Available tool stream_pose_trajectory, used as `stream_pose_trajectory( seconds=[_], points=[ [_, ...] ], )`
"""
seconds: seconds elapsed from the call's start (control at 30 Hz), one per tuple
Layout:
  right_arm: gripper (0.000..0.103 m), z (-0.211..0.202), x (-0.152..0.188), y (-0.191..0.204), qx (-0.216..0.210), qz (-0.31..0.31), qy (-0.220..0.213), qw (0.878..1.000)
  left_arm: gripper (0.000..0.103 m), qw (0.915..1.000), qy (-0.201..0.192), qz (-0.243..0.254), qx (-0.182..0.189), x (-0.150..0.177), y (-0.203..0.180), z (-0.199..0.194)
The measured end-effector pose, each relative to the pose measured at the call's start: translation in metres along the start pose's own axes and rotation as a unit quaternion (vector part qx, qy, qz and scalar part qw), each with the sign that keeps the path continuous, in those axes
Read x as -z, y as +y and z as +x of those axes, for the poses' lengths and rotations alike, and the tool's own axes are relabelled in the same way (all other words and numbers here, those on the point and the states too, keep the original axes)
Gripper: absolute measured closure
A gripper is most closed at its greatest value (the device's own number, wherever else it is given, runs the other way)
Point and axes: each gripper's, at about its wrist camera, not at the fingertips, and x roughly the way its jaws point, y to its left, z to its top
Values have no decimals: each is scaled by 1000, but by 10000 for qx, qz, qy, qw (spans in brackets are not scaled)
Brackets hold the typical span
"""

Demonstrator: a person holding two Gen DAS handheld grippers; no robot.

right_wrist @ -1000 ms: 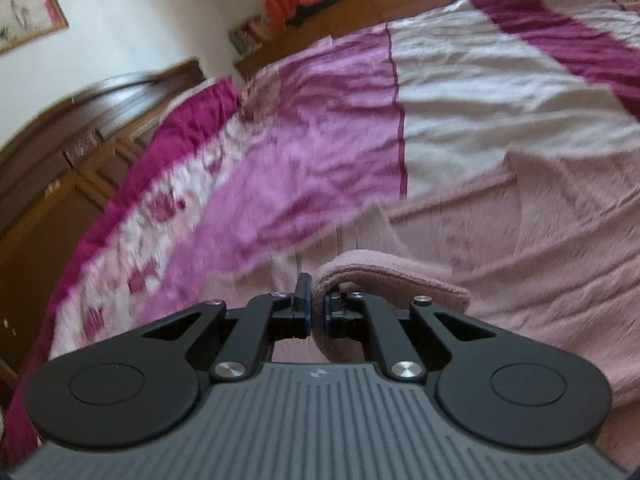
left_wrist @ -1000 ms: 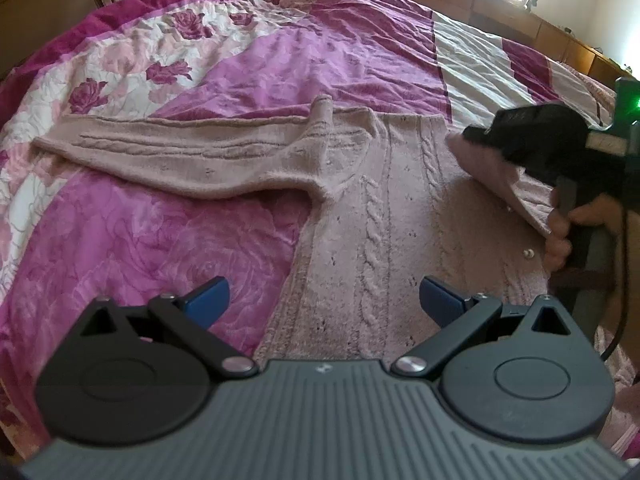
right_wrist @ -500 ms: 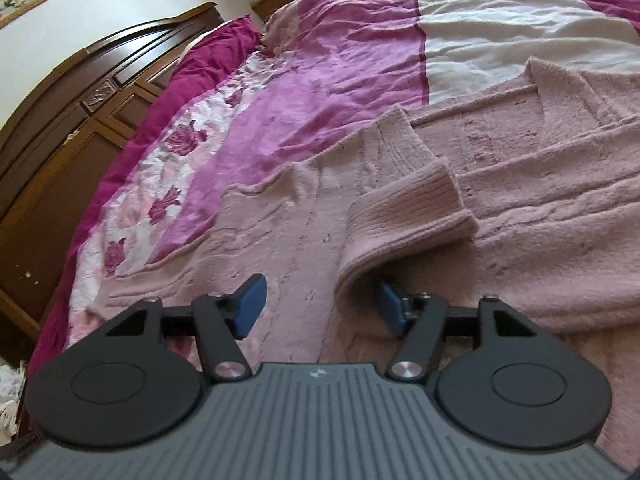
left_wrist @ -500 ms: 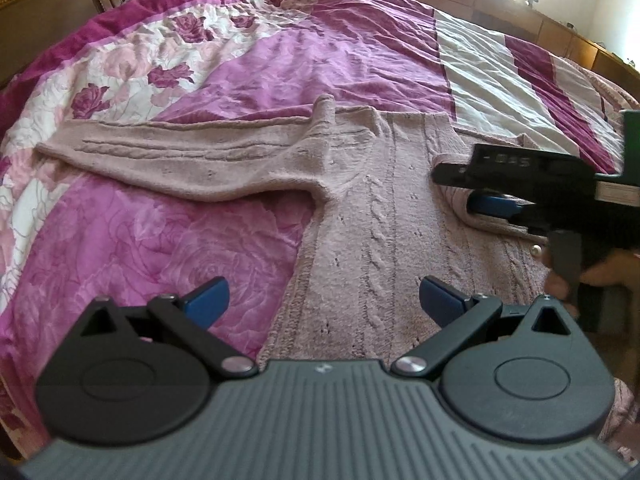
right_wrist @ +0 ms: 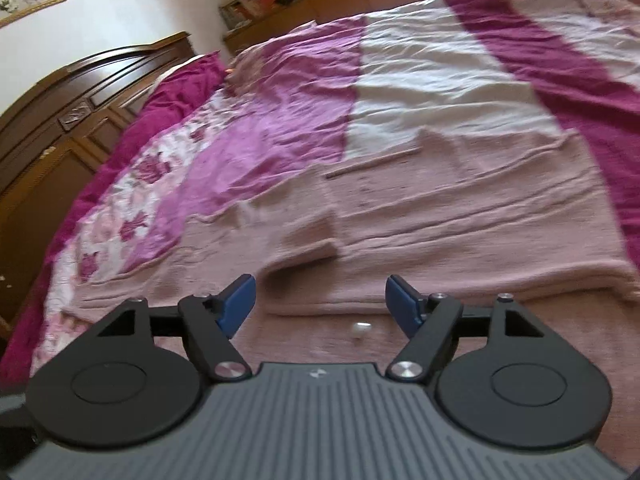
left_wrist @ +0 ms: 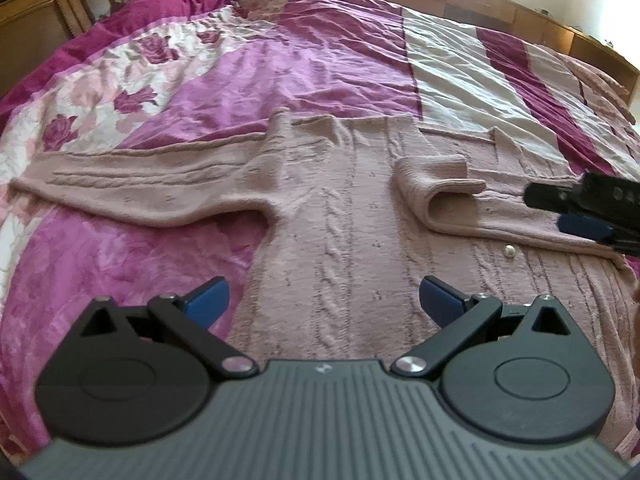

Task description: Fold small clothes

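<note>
A dusty-pink cable-knit cardigan [left_wrist: 344, 216] lies flat on the bed. Its left sleeve [left_wrist: 132, 188] stretches out to the left. Its right sleeve is folded across the body, and the cuff [left_wrist: 436, 188] lies on the chest; the cuff also shows in the right wrist view [right_wrist: 308, 240]. My left gripper [left_wrist: 322, 300] is open and empty over the cardigan's lower body. My right gripper [right_wrist: 320, 300] is open and empty, just back from the folded sleeve, and it shows at the right edge of the left wrist view [left_wrist: 588, 212].
The bed has a magenta, white and rose-print cover [left_wrist: 224, 80]. A dark wooden headboard [right_wrist: 92, 92] stands at the left. A wooden ledge [left_wrist: 460, 4] runs along the far side. A white button [right_wrist: 360, 328] sits on the cardigan below the right gripper.
My right gripper carried the right sleeve cuff over the cardigan body, opened and let it go, then drew back to the right. My left gripper stayed open and nearly still.
</note>
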Motion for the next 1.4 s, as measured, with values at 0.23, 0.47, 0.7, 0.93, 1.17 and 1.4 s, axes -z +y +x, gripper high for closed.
stream_pose_trajectory(
  seconds=[0.23,0.47,0.7,0.93,1.17,1.4],
  points=[
    [24,-17,5,-33,488,102,-70,9987,0,9996,-22,255,76,-8,-21,9],
    [24,-23,7,-50,901,13,-189,9958,0,9975,-112,692,48,-18,-48,21],
    [24,-21,9,-63,1252,-63,-288,9917,0,9955,-211,929,17,-31,-70,40],
    [24,-14,13,-85,1418,161,-238,9895,0,9909,-391,1291,-17,-41,-95,57],
    [23,-4,23,-95,1417,220,-140,9896,0,9860,-496,1588,-70,-50,-119,76],
    [21,0,25,-99,1353,230,-139,9904,2,9779,-641,1990,-67,-51,-136,91]
  ],
)
